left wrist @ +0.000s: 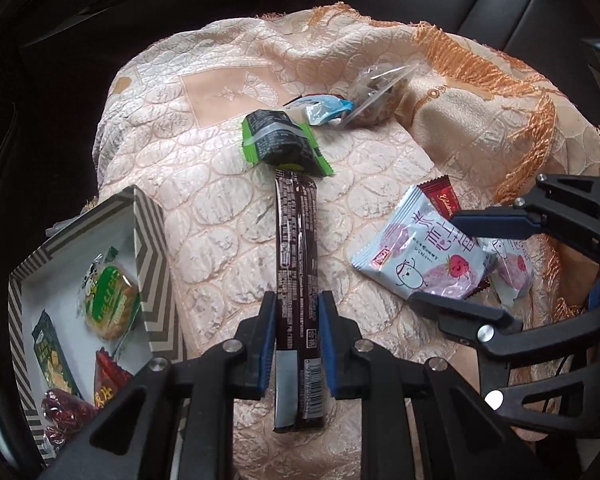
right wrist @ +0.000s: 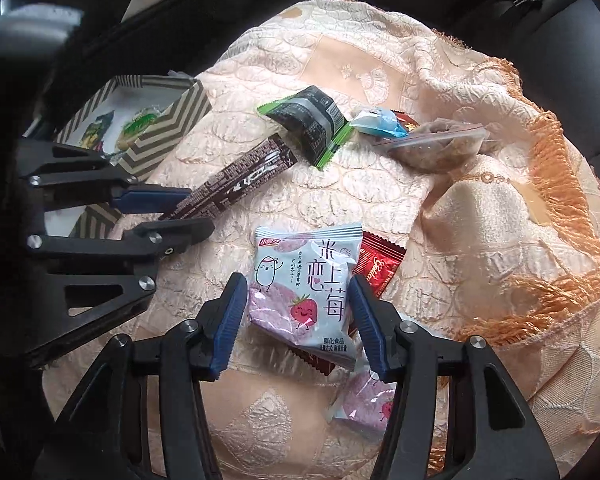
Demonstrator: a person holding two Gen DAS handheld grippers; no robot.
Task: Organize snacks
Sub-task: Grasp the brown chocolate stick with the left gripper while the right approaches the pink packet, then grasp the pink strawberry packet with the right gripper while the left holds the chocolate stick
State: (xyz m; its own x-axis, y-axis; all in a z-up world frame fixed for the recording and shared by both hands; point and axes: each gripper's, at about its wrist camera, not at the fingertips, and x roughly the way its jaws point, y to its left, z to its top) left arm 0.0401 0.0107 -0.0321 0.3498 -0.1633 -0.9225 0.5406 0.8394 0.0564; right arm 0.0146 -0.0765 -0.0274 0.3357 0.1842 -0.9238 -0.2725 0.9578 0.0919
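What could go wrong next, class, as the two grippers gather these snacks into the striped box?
1. The left gripper pinches the long brown bar near one end; lifted, the far end may sag or swing and knock the green-edged packet it touches.
2. The right gripper straddles the strawberry packet, which overlaps a red packet; closing could catch both or drag it.
3. The striped box already holds snacks, so the bar may not lie flat.

long brown snack bar [left wrist: 298,280] flat on cloth [left wrist: 204,216]

Left tool [left wrist: 298,322] clamped, right tool [right wrist: 298,308] spread, both downward-tilted.
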